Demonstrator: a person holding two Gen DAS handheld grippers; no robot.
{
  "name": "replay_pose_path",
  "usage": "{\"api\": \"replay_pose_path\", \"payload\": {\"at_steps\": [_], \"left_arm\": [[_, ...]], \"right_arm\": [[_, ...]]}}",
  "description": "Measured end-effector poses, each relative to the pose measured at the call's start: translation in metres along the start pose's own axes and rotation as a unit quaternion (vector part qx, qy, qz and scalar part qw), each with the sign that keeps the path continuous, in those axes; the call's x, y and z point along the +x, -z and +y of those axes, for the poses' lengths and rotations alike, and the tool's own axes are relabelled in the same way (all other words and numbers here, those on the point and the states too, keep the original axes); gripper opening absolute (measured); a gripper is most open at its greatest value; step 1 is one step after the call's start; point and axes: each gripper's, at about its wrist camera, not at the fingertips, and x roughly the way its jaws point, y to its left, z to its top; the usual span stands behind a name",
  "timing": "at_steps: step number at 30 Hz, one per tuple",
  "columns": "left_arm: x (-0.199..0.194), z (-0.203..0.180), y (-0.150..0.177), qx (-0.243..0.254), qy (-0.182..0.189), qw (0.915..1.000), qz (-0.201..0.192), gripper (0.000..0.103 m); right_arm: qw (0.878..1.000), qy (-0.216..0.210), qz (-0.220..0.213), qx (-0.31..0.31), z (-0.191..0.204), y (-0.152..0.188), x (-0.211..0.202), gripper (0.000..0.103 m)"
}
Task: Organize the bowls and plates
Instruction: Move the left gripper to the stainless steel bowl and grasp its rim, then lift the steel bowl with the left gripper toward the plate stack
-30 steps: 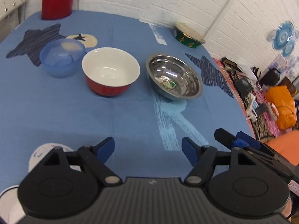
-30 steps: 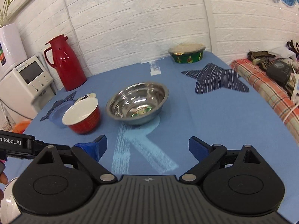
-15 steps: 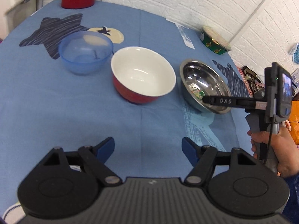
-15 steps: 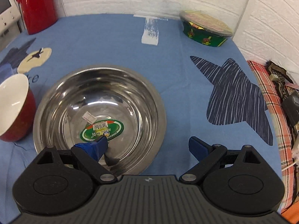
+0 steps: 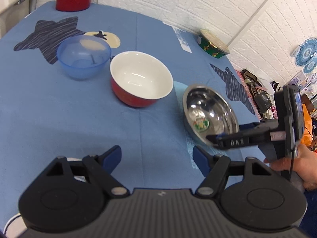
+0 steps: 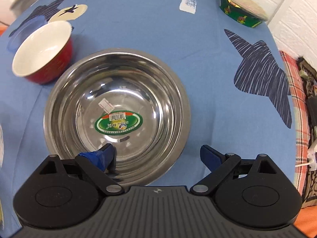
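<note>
A: Where is the steel bowl (image 6: 116, 115) now?
B: On the bench (image 6: 150, 29), approx. in the middle of the blue cloth. It has a green sticker inside. I take the steel bowl as landmark for the rest.
A: And the right gripper (image 6: 156, 156)?
B: Spread wide over the near rim of the steel bowl. Its left finger is inside the bowl, its right finger is outside, above the cloth. It pinches nothing. In the left wrist view the bowl looks a bit tilted, but this is blurred, I cannot tell for sure.
A: Left gripper (image 5: 157, 158)?
B: Also spread, empty, hanging above the cloth to the left of the steel bowl.
A: Other bowls?
B: The red bowl (image 5: 141, 78), white inside, stands just left of the steel bowl, not touching. The blue plastic bowl (image 5: 84, 56) is further left, behind the red one. A green container (image 6: 242, 12) is far behind the steel bowl, at the back right.
</note>
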Motion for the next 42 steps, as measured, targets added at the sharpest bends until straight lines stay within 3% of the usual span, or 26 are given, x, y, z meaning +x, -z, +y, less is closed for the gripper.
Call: {"api": "replay_pose_path", "payload": {"at_steps": [3,6,12,18,20,22,25,27,29,34,42], "left_arm": [[0.007,-0.008,-0.003,-0.01,0.008,0.9999,0.007,0.072],[0.023,-0.02,-0.01,-0.038,0.016,0.9991,0.011,0.072],[0.058,-0.035,-0.021,-0.084,-0.019,0.9963,-0.01,0.072],[0.086,-0.046,-0.019,-0.079,-0.047,0.9957,0.01,0.07],[0.094,-0.048,-0.02,-0.078,-0.049,0.9957,0.015,0.055],[0.099,-0.052,-0.021,-0.063,-0.059,0.9963,0.009,0.033],[0.102,-0.052,-0.024,-0.049,-0.05,0.9974,0.019,0.016],[0.099,-0.055,-0.02,-0.036,-0.035,0.9983,0.031,0.008],[0.088,-0.063,-0.013,-0.006,-0.047,0.9987,0.018,0.008],[0.053,-0.066,0.003,0.021,-0.036,0.9991,0.005,0.008],[0.001,-0.066,0.071,0.061,-0.009,0.9975,0.034,0.008]], "right_arm": [[0.997,0.006,-0.056,0.048,-0.007,0.009,-0.01,0.082],[0.993,-0.002,-0.078,0.084,-0.013,0.01,-0.005,0.082],[0.991,-0.012,-0.102,0.085,-0.015,0.013,0.009,0.082],[0.988,-0.031,-0.128,0.077,-0.017,0.016,0.014,0.082],[0.987,-0.037,-0.141,0.074,-0.017,0.018,0.014,0.081],[0.982,-0.062,-0.16,0.074,-0.016,0.023,0.012,0.078],[0.98,-0.099,-0.166,0.053,-0.004,0.028,0.005,0.071],[0.979,-0.107,-0.171,0.04,0.007,0.032,-0.004,0.064],[0.978,-0.092,-0.183,0.024,0.017,0.036,-0.015,0.065],[0.975,-0.099,-0.197,0.028,0.026,0.055,-0.043,0.065],[0.977,-0.072,-0.202,0.018,0.066,0.128,-0.085,0.066]]}}
